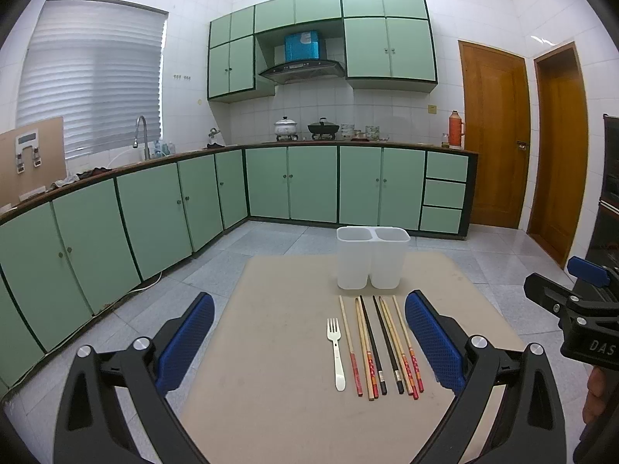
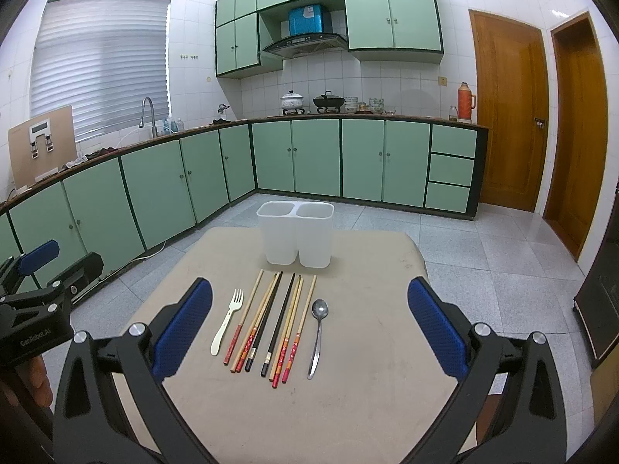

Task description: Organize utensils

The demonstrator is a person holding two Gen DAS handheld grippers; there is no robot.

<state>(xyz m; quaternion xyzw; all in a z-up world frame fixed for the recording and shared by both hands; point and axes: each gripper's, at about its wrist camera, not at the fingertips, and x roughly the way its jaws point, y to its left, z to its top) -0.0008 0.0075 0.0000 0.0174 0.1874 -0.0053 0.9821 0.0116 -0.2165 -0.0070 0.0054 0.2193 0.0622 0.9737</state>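
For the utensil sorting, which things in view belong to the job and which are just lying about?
Belongs to the job:
- white fork
- chopsticks
- metal spoon
- white two-compartment holder, nothing in it yet
- left claw and right claw, both open

Just lying about:
- pots on the stove
- orange thermos
- board leaning by the sink

Both tongs, left and right, hang side by side, jaws spread wide, tilted slightly downward.

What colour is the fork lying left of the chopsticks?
The fork is cream white plastic, clearest in the right wrist view.
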